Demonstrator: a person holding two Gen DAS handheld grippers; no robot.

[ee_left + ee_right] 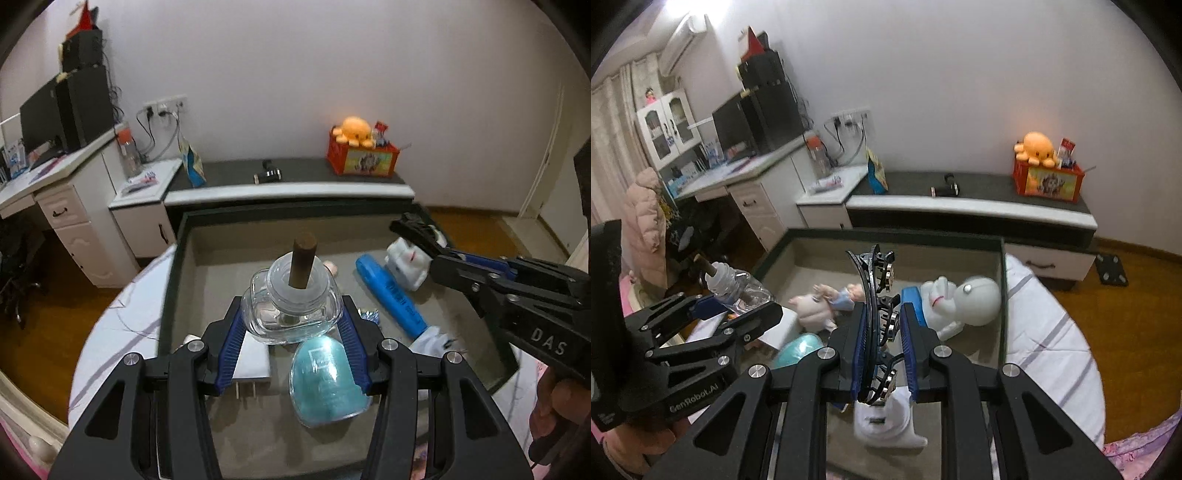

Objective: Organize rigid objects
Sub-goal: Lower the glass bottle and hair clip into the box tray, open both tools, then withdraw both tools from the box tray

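My left gripper (pixel 293 325) is shut on a clear glass bottle (pixel 291 306) with a brown wick, held upright above a grey tray (pixel 177 258). In the right wrist view the same bottle (pixel 742 290) shows at the left in the left gripper (pixel 738 314). My right gripper (pixel 884 312) is shut on a black hair clip (pixel 875 295) with metal studs; from the left wrist view that clip (pixel 413 230) sticks out of the right gripper (pixel 456 256). Both hover over the tray.
In the tray lie a teal egg-shaped case (pixel 328 384), a white plug adapter (pixel 253 356), a blue tube (pixel 391 299), a white figurine (pixel 960 302), a small doll (pixel 827 301) and white cloth (pixel 886 421). Behind stands a low cabinet (pixel 960 205) with a red box (pixel 1047 181).
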